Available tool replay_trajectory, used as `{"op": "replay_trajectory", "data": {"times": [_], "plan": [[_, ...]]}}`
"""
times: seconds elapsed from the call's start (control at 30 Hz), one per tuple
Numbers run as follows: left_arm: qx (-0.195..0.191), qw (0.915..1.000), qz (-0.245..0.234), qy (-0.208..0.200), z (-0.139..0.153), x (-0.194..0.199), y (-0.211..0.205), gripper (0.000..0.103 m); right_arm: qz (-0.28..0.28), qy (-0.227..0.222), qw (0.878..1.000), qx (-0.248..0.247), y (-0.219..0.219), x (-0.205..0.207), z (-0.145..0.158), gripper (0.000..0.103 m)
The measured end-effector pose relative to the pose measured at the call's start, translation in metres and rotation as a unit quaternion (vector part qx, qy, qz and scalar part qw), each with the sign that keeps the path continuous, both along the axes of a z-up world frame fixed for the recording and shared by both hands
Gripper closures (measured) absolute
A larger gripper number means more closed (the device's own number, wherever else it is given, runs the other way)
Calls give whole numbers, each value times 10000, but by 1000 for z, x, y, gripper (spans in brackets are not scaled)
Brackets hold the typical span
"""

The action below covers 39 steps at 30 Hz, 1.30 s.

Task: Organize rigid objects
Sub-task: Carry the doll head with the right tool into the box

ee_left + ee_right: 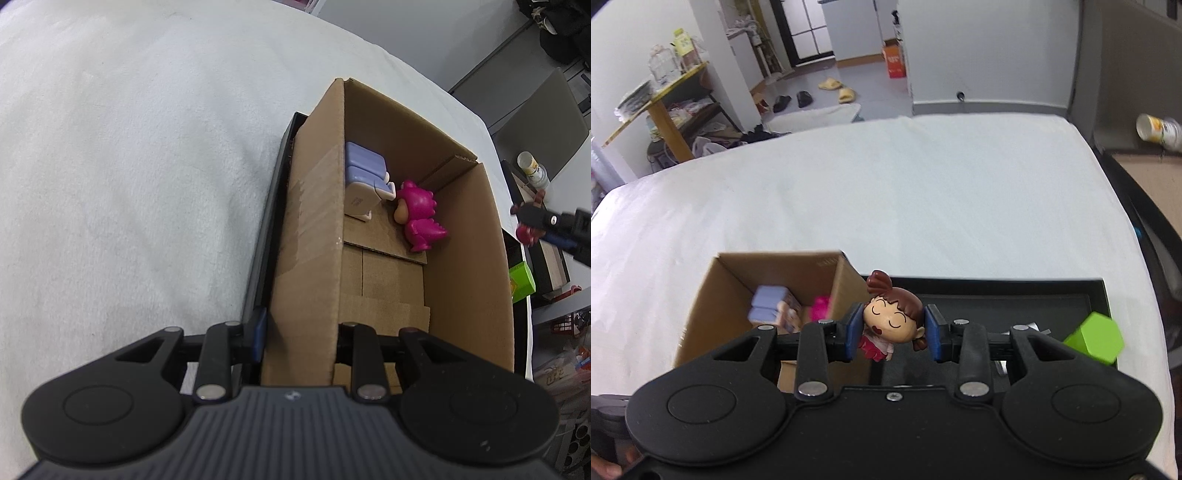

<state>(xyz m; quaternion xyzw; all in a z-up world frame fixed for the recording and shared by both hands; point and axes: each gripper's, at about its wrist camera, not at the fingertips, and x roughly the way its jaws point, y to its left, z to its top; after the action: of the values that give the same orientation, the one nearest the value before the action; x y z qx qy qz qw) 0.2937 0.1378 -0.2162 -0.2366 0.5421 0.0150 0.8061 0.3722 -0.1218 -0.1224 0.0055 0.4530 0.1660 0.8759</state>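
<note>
The right gripper (893,332) has its blue pads (854,334) clamped on the head of a small brown-haired cartoon girl figurine (892,319) in a pink dress, held above the near edge of a black shallow tray (997,291), just beside the open brown cardboard box (738,266). The left gripper (300,338) is nearly closed on the box's near left wall (314,229), one finger outside and one inside. Inside the box lie a magenta plastic dinosaur-suit figure (421,218) and a lavender-and-white blocky object (364,173), close together at the far end. A bright green hexagonal block (1095,338) sits in the tray (at its right end). Everything rests on a white cloth-covered table (923,192).
</note>
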Motion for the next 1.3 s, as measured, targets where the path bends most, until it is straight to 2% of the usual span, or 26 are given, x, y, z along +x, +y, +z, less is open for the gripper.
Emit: {"op": "replay_trajectory", "data": {"times": [0.2,0.6,1.07,1.3], "plan": [[-4,10000,6,-3,0,0,0,76,228,-114,9997,37,21,4,8,68],[-49,10000,-34,-8,0,0,1,76,755,-86,9971,-88,74,9,0,68],[-121,9999,-59,12,-1,2,4,76,1165,-156,9917,-516,102,4,-8,67],[-128,9999,-56,9,-2,2,3,76,1378,-144,9857,-959,116,3,-16,67]]}}
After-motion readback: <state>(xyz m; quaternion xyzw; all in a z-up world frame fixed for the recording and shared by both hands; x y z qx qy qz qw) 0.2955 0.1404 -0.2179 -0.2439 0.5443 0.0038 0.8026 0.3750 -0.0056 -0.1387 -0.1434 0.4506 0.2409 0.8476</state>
